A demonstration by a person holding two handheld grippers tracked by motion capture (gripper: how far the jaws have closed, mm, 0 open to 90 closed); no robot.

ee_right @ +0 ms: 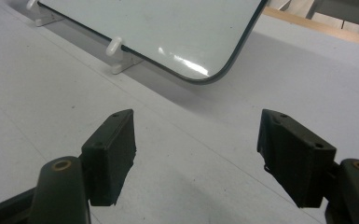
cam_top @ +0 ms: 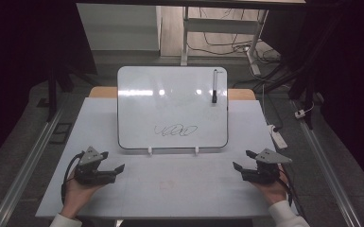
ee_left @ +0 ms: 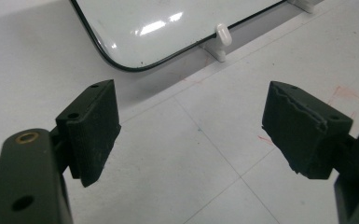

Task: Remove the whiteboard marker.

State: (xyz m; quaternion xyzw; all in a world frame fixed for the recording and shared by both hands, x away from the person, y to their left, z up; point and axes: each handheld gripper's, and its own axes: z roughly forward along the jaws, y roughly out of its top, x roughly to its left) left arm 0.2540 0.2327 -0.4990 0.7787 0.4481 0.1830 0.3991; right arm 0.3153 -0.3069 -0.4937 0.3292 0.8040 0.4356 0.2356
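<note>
A white whiteboard (cam_top: pixel 170 94) leans upright on two small white feet (cam_top: pixel 150 151) at the middle of the table, with a black scribble (cam_top: pixel 176 129) low on its face. A black marker (cam_top: pixel 214 87) clings near its top right corner. My left gripper (cam_top: pixel 112 161) rests low at the table's front left, held by a hand, jaws wide open and empty. My right gripper (cam_top: pixel 244 160) sits at the front right, also open and empty. The left gripper view has the board's lower corner (ee_left: pixel 121 65) ahead of the open left gripper (ee_left: pixel 191 128). The right gripper view has the opposite corner (ee_right: pixel 210 77) beyond the open right gripper (ee_right: pixel 198 151).
The white tabletop (cam_top: pixel 170 184) lies between the two grippers in front of the board. A white power strip (cam_top: pixel 278 135) and cables lie on the floor at the right. A metal rail (cam_top: pixel 28 161) runs along the left side. Desk legs and wires stand behind the table.
</note>
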